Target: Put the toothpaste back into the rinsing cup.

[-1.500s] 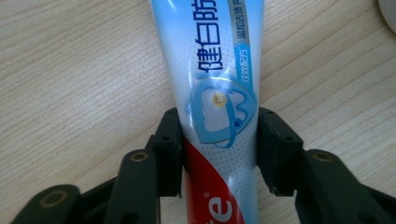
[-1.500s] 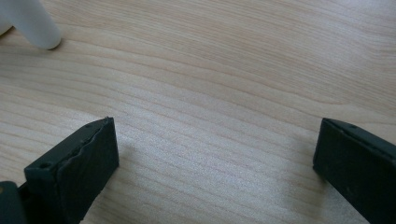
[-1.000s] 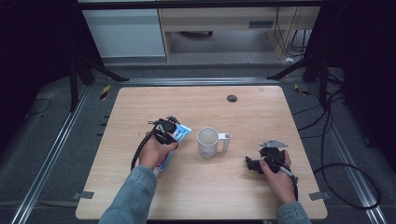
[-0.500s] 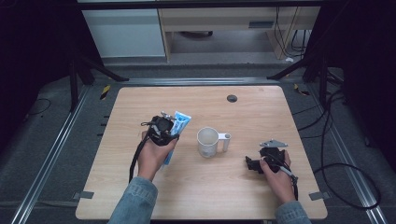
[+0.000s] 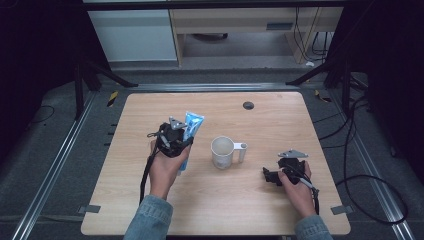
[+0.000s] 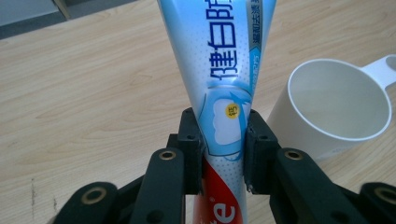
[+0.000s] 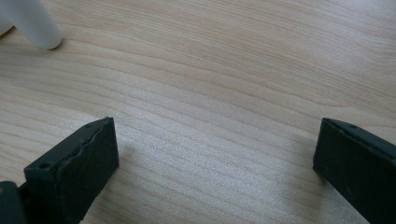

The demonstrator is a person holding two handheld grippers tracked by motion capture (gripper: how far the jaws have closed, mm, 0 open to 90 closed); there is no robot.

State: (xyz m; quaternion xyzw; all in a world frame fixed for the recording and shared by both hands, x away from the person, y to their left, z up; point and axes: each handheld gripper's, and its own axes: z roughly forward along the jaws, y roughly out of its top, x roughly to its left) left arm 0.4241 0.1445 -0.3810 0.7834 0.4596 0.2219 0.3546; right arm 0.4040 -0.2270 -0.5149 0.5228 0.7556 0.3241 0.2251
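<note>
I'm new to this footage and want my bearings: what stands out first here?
The blue and white toothpaste tube stands out, clamped between the jaws of the left gripper and raised over the left half of the wooden table. Just to its right stands an empty white cup, handle pointing right. The right gripper rests low near the table's right front, jaws wide apart over bare wood.

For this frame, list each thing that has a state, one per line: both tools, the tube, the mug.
Left tool: shut on the toothpaste tube, raised off the table.
Toothpaste tube: clamped between the jaws, pointing away from the hand.
Right tool: open, holding nothing, low over the table.
White mug: upright, looks empty, handle toward the right tool.
</note>
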